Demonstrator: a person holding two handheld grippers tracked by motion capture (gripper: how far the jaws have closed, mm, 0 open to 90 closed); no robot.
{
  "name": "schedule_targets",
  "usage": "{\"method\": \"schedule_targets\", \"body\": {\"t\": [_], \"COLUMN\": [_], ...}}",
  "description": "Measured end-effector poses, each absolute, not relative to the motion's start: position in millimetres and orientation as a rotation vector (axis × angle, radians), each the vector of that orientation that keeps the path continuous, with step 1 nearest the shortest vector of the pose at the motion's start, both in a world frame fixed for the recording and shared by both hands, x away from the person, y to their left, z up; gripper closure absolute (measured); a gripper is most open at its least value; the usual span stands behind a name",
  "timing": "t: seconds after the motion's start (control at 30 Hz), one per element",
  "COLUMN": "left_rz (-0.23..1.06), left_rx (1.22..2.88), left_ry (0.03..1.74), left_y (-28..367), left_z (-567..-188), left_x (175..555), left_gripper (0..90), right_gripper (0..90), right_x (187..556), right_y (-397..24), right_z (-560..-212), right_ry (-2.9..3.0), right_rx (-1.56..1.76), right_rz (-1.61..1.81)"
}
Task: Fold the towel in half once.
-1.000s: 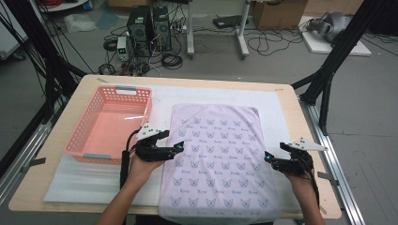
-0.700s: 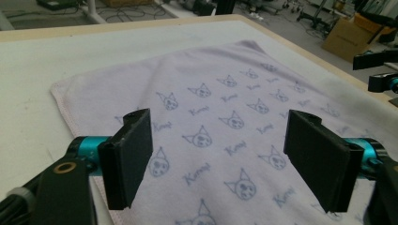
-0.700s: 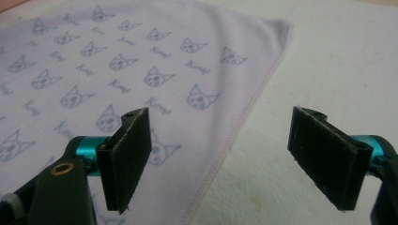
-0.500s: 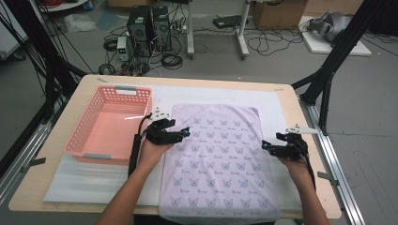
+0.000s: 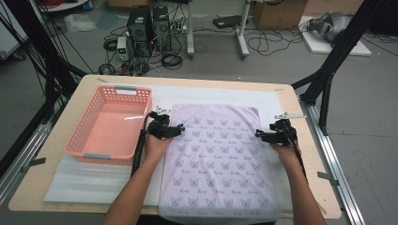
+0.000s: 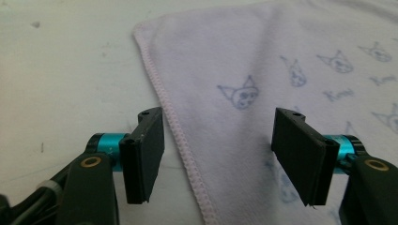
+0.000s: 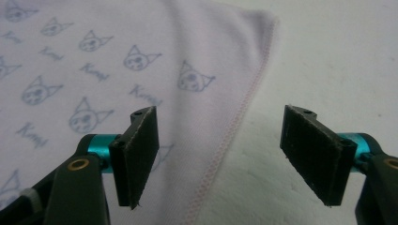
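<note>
Your 2 hand-held grippers, left [image 5: 174,130] and right [image 5: 261,135], have just been closing, not yet clamped, straddling the far side hems of the towel [image 5: 217,159] lying flat on the surface [image 5: 300,187], probably to fold it.

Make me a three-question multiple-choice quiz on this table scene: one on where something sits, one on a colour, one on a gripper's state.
1. Where is the basket relative to the towel?
A. to its left
B. on top of it
C. to its right

2. What colour is the basket?
A. blue
B. pink
C. green

3. How does the left gripper stand at the towel's edge?
A. shut on it
B. far away from it
C. open, fingers straddling the hem

Answers: 1 A, the high view shows it left of the towel. 2 B, its walls are pink. 3 C, the left gripper view shows a gap on both sides, though its jaws have just been closing.
</note>
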State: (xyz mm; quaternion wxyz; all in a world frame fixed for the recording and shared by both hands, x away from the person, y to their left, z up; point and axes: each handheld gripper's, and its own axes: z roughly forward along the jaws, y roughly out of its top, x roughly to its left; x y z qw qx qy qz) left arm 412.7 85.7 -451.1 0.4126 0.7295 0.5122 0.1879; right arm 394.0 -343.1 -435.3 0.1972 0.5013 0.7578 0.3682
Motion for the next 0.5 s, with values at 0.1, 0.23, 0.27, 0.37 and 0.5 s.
{"method": "schedule_targets", "body": {"t": [0.1, 0.23, 0.27, 0.37, 0.5], "left_rz": [0.498, 0.551, 0.544, 0.513, 0.474], "left_rx": [1.901, 1.954, 1.952, 1.940, 1.927], "left_ry": [1.270, 1.223, 1.214, 1.210, 1.213], "left_y": [80.7, 76.7, 77.8, 80.2, 79.1], "left_z": [-449.8, -450.0, -450.1, -449.7, -449.2], "left_x": [416.9, 417.0, 417.0, 417.1, 416.6], "left_gripper": [43.1, 48.9, 51.5, 66.7, 82.3], "right_gripper": [32.2, 38.4, 40.7, 61.9, 84.1], "right_x": [399.2, 405.1, 406.2, 406.4, 405.3], "right_y": [-341.2, -338.4, -336.5, -333.3, -328.7], "right_z": [-439.8, -445.0, -446.0, -444.8, -443.6], "right_ry": [2.127, 2.142, 2.137, 2.146, 2.202], "right_rx": [1.420, 1.440, 1.437, 1.408, 1.356], "right_rz": [0.997, 0.974, 0.962, 0.948, 0.959]}}
